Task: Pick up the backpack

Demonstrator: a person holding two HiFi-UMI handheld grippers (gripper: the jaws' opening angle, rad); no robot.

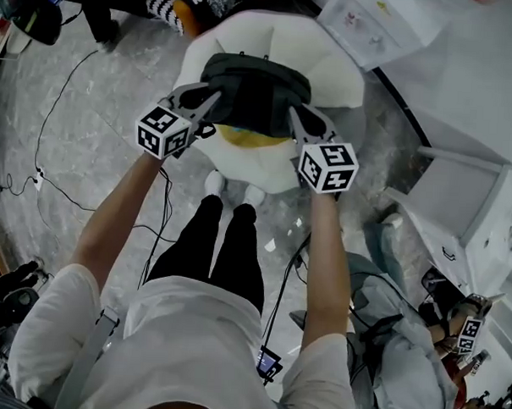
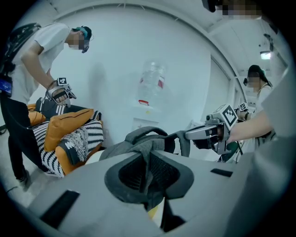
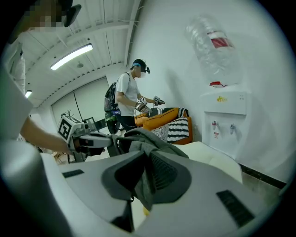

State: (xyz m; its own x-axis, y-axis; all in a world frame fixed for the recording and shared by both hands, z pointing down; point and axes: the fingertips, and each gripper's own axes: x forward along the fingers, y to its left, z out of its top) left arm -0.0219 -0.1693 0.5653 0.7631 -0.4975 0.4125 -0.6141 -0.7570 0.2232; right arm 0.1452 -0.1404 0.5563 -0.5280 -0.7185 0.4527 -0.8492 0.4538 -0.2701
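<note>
A dark grey backpack (image 1: 254, 91) hangs lifted above a white armchair (image 1: 272, 39), held from both sides. My left gripper (image 1: 211, 100) is shut on grey fabric at the backpack's left side, and my right gripper (image 1: 295, 116) is shut on fabric at its right side. In the left gripper view the backpack (image 2: 147, 141) fabric is pinched between the jaws, and the right gripper (image 2: 187, 135) shows beyond it. The right gripper view shows the backpack (image 3: 143, 141) cloth pressed between its jaws, with the left gripper (image 3: 111, 140) on the far side. A yellow patch (image 1: 246, 137) shows under the bag.
A water dispenser (image 1: 378, 17) stands right of the armchair. Cables (image 1: 47, 131) trail over the marble floor. An orange and striped sofa (image 2: 69, 134) holds cushions, where a person (image 2: 32, 69) with grippers bends. Another person (image 1: 410, 359) crouches at the lower right. White furniture (image 1: 467, 209) stands at the right.
</note>
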